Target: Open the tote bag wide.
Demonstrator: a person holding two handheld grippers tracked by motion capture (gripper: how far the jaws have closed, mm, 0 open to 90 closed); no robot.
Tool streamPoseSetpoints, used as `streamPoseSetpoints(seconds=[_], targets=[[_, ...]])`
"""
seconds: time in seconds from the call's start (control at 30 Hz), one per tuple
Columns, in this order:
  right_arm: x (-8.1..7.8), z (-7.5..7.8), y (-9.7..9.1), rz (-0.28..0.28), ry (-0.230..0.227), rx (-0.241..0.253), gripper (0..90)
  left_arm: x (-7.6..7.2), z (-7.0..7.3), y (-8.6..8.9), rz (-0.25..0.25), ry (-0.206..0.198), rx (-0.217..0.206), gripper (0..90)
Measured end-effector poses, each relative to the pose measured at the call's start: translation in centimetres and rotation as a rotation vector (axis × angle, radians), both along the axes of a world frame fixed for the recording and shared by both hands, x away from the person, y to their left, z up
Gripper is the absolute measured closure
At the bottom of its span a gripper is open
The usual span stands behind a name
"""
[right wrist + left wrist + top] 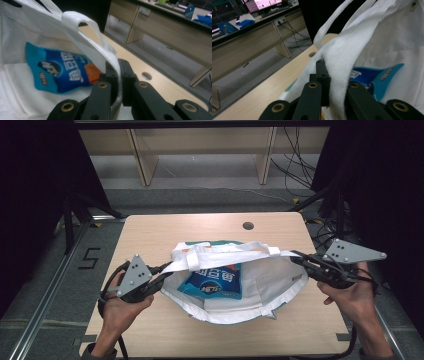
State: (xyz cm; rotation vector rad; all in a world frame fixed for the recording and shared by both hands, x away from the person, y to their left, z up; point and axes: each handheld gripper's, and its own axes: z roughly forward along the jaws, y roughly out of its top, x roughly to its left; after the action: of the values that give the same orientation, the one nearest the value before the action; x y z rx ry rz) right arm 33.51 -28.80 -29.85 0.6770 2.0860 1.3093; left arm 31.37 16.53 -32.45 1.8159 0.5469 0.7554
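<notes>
A white cloth tote bag (260, 287) is stretched open between both hands above the wooden table (150, 232). Inside it lies a blue snack packet (215, 281) with white lettering, also seen in the left gripper view (382, 75) and the right gripper view (62, 71). My left gripper (162, 270) is shut on the bag's left rim fabric (339, 82), which is bunched between its jaws. My right gripper (300, 257) is shut on the bag's white strap (110, 57) at the right rim. The bag's handles (225, 252) drape across the opening.
A round cable hole (248, 225) sits near the table's far edge. Beyond the table are wooden desk legs (142, 162) and loose cables (295, 165) on the floor. Dark frame struts (70, 220) stand at the left.
</notes>
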Motion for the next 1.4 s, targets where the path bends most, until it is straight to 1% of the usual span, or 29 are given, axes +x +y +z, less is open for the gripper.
streamPoseSetpoints(seconds=[0.03, 0.07, 0.1, 0.13, 0.2, 0.27, 0.4, 0.43, 0.5, 0.6, 0.63, 0.67, 0.7, 0.73, 0.77, 0.8, 0.83, 0.87, 0.9, 1.0, 1.03, 1.1, 1.13, 1.17, 1.23, 1.27, 1.33, 1.37, 1.4], targets=[[0.0, 0.7, -0.1, 0.005, -0.010, -0.007, 88.0, 0.0, 0.0, 0.0, 0.000, 0.000, 0.000, 86.8], [0.0, 0.7, -0.1, 0.005, -0.010, -0.007, 88.0, -0.1, 0.6, 0.0, 0.005, -0.012, 0.006, 86.8], [-0.2, 1.8, -0.1, 0.002, -0.027, -0.012, 88.1, -0.2, 1.2, -0.1, 0.005, -0.021, 0.007, 86.9], [-0.3, 2.3, 0.0, 0.001, -0.031, -0.012, 88.1, -0.3, 2.2, -0.1, -0.001, -0.048, 0.019, 86.9], [-0.1, 3.3, -0.2, 0.009, -0.066, -0.014, 88.1, -0.4, 2.7, -0.1, -0.004, -0.054, 0.012, 86.9], [0.0, 4.1, -0.3, 0.005, -0.070, -0.003, 88.1, -0.4, 3.8, -0.1, -0.016, -0.062, -0.004, 86.9], [0.4, 5.0, -0.2, 0.013, -0.051, 0.016, 88.2, -0.5, 4.8, 0.0, -0.023, -0.070, -0.025, 86.9], [0.5, 5.7, -0.2, 0.017, -0.068, 0.019, 88.2, -0.5, 5.2, 0.1, -0.029, -0.091, -0.015, 86.9], [0.5, 6.3, -0.2, 0.019, -0.069, 0.031, 88.2, -0.8, 6.0, 0.3, -0.037, -0.053, -0.050, 86.9], [0.6, 6.9, -0.2, 0.022, -0.076, 0.035, 88.2, -0.5, 6.4, 0.4, -0.037, -0.046, -0.076, 86.8], [0.7, 7.0, -0.1, 0.022, -0.068, 0.044, 88.2, 0.4, 6.6, 0.5, -0.033, -0.049, -0.085, 86.8], [1.0, 7.1, -0.1, 0.016, -0.079, 0.030, 88.2, 1.0, 6.5, 0.5, -0.027, -0.043, -0.084, 86.8], [1.4, 6.9, 0.0, 0.002, -0.075, 0.023, 88.2, 1.9, 6.3, 0.4, -0.025, -0.025, -0.080, 86.8], [1.9, 6.7, 0.1, -0.011, -0.061, 0.012, 88.2, 1.9, 6.3, 0.4, -0.025, -0.025, -0.080, 86.8], [2.6, 6.5, 0.1, -0.016, -0.060, 0.009, 88.2, 2.7, 5.9, 0.4, -0.015, -0.020, -0.093, 86.8], [3.2, 6.2, 0.2, -0.029, -0.059, 0.017, 88.2, 4.2, 5.4, 0.2, -0.008, -0.003, -0.101, 86.8], [3.2, 6.2, 0.2, -0.029, -0.059, 0.017, 88.2, 4.2, 5.4, 0.2, -0.008, -0.003, -0.101, 86.8], [4.3, 5.6, 0.2, -0.043, -0.060, 0.020, 88.3, 5.0, 4.9, 0.0, 0.002, 0.009, -0.095, 86.8], [4.5, 5.3, 0.4, -0.063, -0.034, 0.024, 88.2, 5.2, 4.7, -0.1, 0.008, 0.009, -0.077, 86.8], [5.5, 4.7, 0.5, -0.075, -0.053, -0.006, 88.3, 5.5, 4.0, -0.3, 0.010, 0.004, -0.055, 86.7], [6.0, 4.0, 0.6, -0.081, -0.014, 0.001, 88.3, 5.9, 3.2, -0.2, 0.012, 0.015, -0.055, 86.7], [6.2, 3.7, 0.7, -0.082, -0.017, 0.005, 88.3, 6.1, 2.8, -0.1, 0.019, 0.021, -0.062, 86.7], [6.3, 3.3, 0.9, -0.079, -0.018, -0.013, 88.3, 6.4, 2.1, -0.1, 0.036, 0.028, -0.051, 86.7], [6.3, 3.0, 1.1, -0.084, -0.040, -0.033, 88.3, 6.5, 1.6, -0.2, 0.046, 0.022, -0.037, 86.7], [6.3, 2.4, 1.3, -0.097, -0.013, -0.047, 88.3, 6.6, 0.5, -0.3, 0.052, 0.038, -0.028, 86.6], [6.4, 2.0, 1.3, -0.095, -0.028, -0.063, 88.3, 6.6, 0.0, -0.4, 0.054, 0.045, -0.018, 86.6], [6.5, 1.2, 1.3, -0.092, 0.004, -0.049, 88.3, 6.7, -1.1, -0.4, 0.061, 0.047, 0.019, 86.4], [6.6, 0.8, 1.4, -0.097, 0.002, -0.047, 88.3, 6.9, -1.8, -0.4, 0.065, 0.063, 0.019, 86.4], [6.6, 0.8, 1.4, -0.097, 0.002, -0.047, 88.3, 6.9, -1.8, -0.4, 0.065, 0.063, 0.019, 86.3]])
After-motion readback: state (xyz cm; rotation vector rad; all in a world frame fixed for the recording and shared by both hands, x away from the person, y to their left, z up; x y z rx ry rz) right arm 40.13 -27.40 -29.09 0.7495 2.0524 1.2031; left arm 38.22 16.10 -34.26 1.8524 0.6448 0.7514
